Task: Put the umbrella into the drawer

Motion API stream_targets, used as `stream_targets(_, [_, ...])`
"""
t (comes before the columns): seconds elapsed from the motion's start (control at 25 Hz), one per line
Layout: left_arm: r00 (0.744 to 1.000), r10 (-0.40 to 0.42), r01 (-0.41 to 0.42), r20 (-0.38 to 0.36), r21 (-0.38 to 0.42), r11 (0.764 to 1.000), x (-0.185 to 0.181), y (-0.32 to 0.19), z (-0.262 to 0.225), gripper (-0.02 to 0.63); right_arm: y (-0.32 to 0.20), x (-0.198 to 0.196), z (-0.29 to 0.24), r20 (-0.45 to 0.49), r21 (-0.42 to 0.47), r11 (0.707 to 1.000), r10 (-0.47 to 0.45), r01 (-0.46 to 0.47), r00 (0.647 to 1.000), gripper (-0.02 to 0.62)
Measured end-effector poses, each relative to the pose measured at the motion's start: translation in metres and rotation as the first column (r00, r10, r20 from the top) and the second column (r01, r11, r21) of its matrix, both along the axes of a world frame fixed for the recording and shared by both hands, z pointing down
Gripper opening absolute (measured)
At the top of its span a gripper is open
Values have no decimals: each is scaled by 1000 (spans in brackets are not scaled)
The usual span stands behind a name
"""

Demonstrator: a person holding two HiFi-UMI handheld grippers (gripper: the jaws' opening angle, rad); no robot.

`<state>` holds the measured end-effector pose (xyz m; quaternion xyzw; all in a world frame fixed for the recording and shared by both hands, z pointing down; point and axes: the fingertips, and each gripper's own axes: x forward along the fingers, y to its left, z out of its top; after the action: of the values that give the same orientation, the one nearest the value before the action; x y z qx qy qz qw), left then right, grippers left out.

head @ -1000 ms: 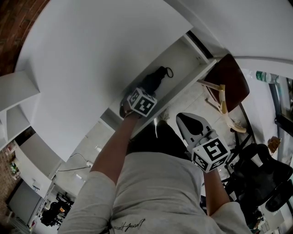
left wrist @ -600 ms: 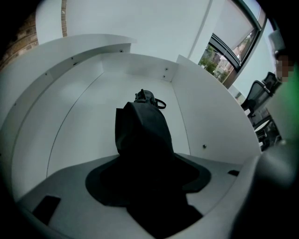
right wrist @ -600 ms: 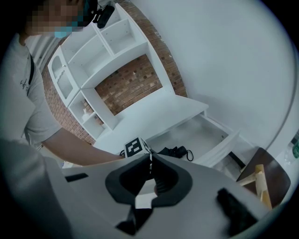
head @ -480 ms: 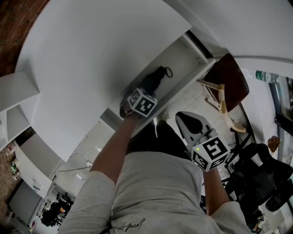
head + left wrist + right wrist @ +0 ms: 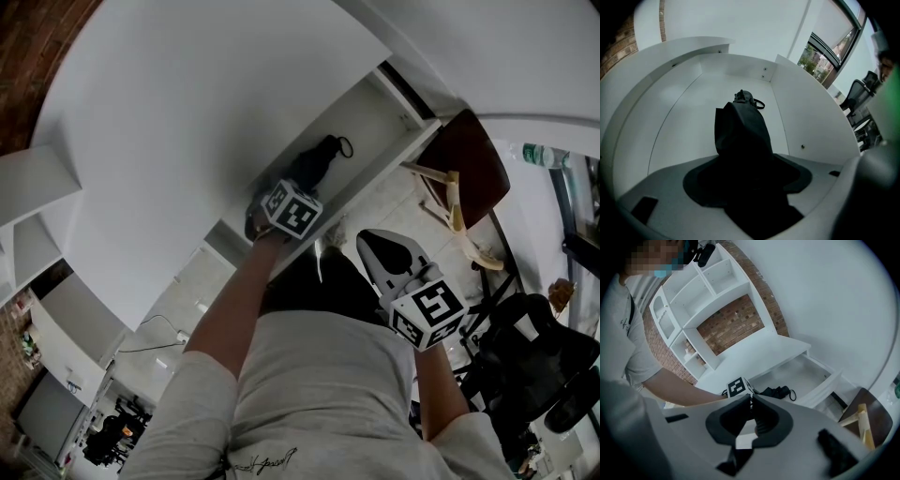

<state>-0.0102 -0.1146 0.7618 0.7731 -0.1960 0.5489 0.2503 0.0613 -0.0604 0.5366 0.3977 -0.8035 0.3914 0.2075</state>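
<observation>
A black folded umbrella (image 5: 321,157) lies in the open white drawer (image 5: 389,112), with its strap loop at the far end. My left gripper (image 5: 292,187) reaches into the drawer and is shut on the umbrella's near end. In the left gripper view the umbrella (image 5: 740,131) fills the space between the jaws and runs out over the drawer floor (image 5: 689,122). My right gripper (image 5: 369,240) hangs shut and empty outside the drawer front, above the person's lap. The right gripper view shows its jaws (image 5: 751,401) pressed together, with the umbrella (image 5: 777,392) and drawer (image 5: 811,373) beyond.
A brown wooden chair (image 5: 473,159) stands just right of the drawer front. A black office chair (image 5: 539,361) is at the lower right. White shelving (image 5: 693,296) against a brick wall (image 5: 733,322) stands left of the drawer unit.
Almost nothing has changed. The right gripper has drifted slightly left. The left gripper still holds the umbrella in the drawer.
</observation>
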Motion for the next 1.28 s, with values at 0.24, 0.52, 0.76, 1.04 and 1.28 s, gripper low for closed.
stream_targets(0.24, [1000, -8, 8, -13, 9, 1000, 1, -1, -5, 324, 1, -2, -1, 2, 4, 1000, -5, 5, 1000, 31])
stream_targets(0.52, [1000, -3, 3, -16, 21, 1000, 2, 1, -17, 328, -2, -5, -4, 5, 19, 1000, -13, 13, 1000, 31])
stream_targets(0.76, [1000, -8, 9, -25, 28, 1000, 0, 4, -27, 328, -2, -8, -10, 7, 33, 999, -28, 28, 1000, 31])
stream_targets(1.04, [1000, -26, 26, -10, 45, 999, -6, 6, -33, 328, 3, -6, -15, 3, 47, 998, -46, 46, 999, 31])
stream_targets(1.28, [999, -37, 39, -26, 78, 996, -9, 5, -53, 327, 5, -1, -25, -4, 77, 995, -55, 55, 998, 31])
